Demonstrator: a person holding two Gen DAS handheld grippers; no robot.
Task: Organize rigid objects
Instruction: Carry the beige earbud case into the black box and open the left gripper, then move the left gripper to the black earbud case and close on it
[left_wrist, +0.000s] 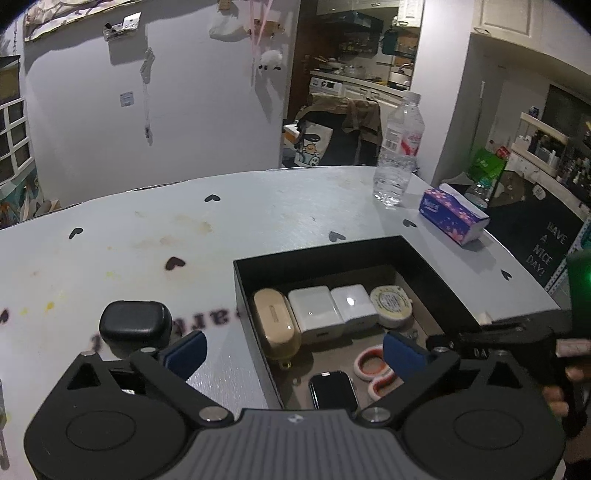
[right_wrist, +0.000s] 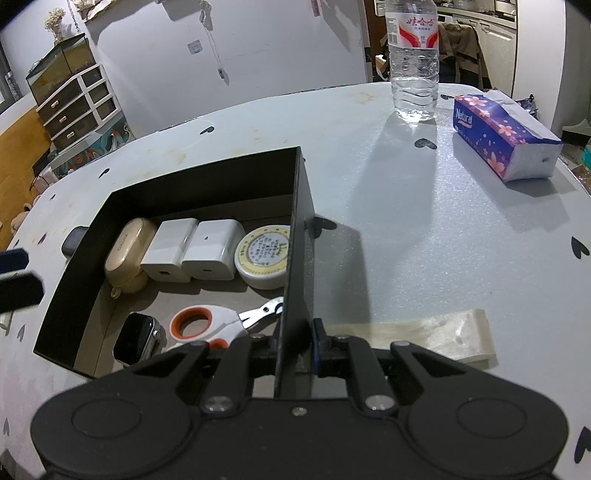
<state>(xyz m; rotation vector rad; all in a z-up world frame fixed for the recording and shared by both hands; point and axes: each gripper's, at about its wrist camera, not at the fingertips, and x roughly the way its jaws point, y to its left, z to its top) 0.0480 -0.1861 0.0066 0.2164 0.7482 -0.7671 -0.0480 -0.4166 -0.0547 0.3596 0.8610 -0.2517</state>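
Note:
A black open box (left_wrist: 255, 310) (right_wrist: 303, 206) sits on the white table. Inside lie a beige earbud case (left_wrist: 275, 328) (right_wrist: 127, 251), two white chargers (left_wrist: 334, 308) (right_wrist: 192, 253), a round tape measure (left_wrist: 391, 304) (right_wrist: 264, 256), orange-and-white scissors (left_wrist: 371, 367) (right_wrist: 207, 323) and a smartwatch (left_wrist: 332, 393) (right_wrist: 136, 338). A black case (left_wrist: 135, 325) (right_wrist: 74, 240) rests on the table left of the box. My left gripper (left_wrist: 291, 352) stands wide open over the box's near left corner, with nothing pressed by its blue pads (left_wrist: 184, 350). My right gripper (right_wrist: 297, 350) is shut on the box's right wall.
A water bottle (left_wrist: 397, 147) (right_wrist: 413, 62) and a purple tissue pack (left_wrist: 454, 216) (right_wrist: 506, 138) stand at the far right of the table. A clear plastic strip (right_wrist: 424, 332) lies right of the box. A hand (left_wrist: 565, 387) holds the right gripper's handle.

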